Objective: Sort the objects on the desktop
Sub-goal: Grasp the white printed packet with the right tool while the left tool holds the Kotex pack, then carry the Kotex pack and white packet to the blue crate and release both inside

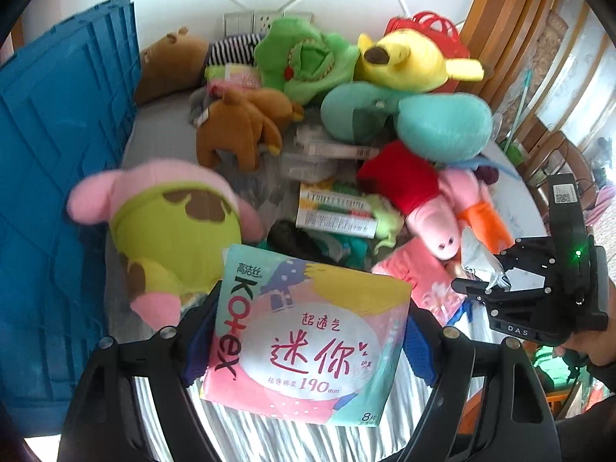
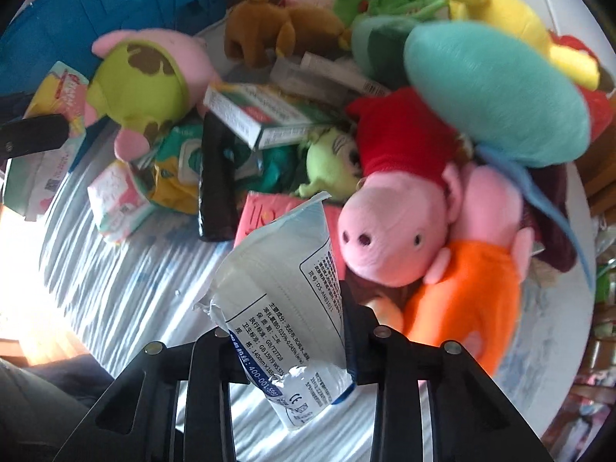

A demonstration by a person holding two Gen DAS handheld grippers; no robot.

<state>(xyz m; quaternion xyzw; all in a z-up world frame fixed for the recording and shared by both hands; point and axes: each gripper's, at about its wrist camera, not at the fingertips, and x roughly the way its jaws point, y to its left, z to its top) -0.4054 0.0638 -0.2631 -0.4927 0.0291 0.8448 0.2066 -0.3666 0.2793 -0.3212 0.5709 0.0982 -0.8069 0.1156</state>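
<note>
Left wrist view: my left hand-held gripper [image 1: 308, 340] is closed on a pink Kotex pad pack [image 1: 308, 342], lifted clear of the striped counter [image 1: 292, 439]. Behind it the heap looks barely thinned: a pink-and-green plush [image 1: 165, 227], a brown plush dog [image 1: 238, 127], a yellow plush [image 1: 412, 57], a teal plush [image 1: 423, 115] and a green-and-white carton [image 1: 335, 211] lie jumbled together. A blue crate [image 1: 57, 177] stands at the left edge; whether anything is in it I cannot tell. My right hand-held gripper [image 1: 483, 292] shows at far right, pinching something silvery.

Right wrist view: my right hand-held gripper [image 2: 285, 346] grips a white wipes packet [image 2: 285, 300] above the counter, just beside the pink pig plush [image 2: 396, 227]. A black pouch [image 2: 215, 181] and small sachets [image 2: 119, 200] lie unsorted. By my reckoning, sorting is at an early stage: two items in hand, most of the pile left.
</note>
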